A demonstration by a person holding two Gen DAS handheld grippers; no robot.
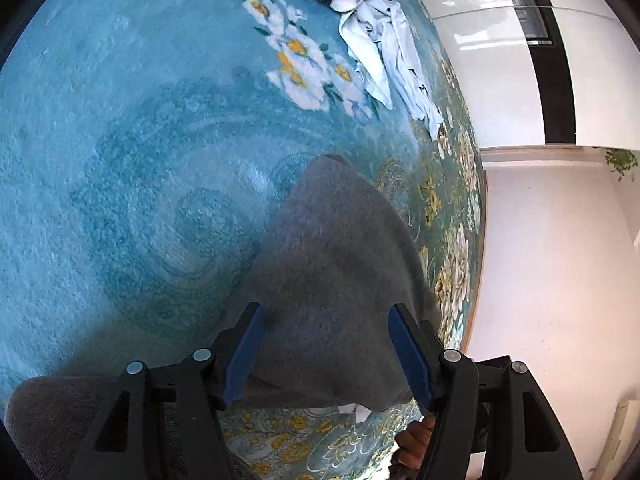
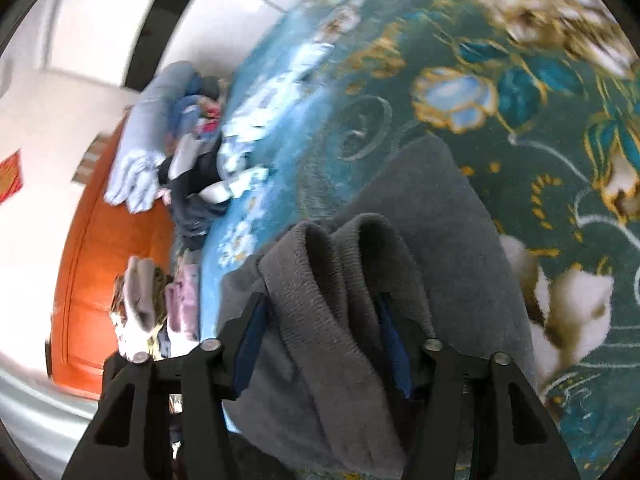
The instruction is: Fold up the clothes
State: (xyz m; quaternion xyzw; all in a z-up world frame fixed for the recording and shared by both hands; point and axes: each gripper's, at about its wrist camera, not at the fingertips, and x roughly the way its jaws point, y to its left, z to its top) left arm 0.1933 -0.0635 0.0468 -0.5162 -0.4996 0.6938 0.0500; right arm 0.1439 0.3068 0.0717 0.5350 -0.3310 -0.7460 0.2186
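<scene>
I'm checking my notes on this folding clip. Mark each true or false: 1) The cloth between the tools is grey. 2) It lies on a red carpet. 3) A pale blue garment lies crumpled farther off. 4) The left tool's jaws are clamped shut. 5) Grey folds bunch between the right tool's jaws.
1) True: the grey cloth sits between the jaws.
2) False: the carpet is teal with flowers.
3) True: the pale blue garment lies crumpled.
4) False: the left tool stands open.
5) True: folds fill the right tool.

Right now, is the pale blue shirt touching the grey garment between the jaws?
Apart. The left wrist view shows bare teal carpet between the pale blue shirt and the grey garment.
</scene>
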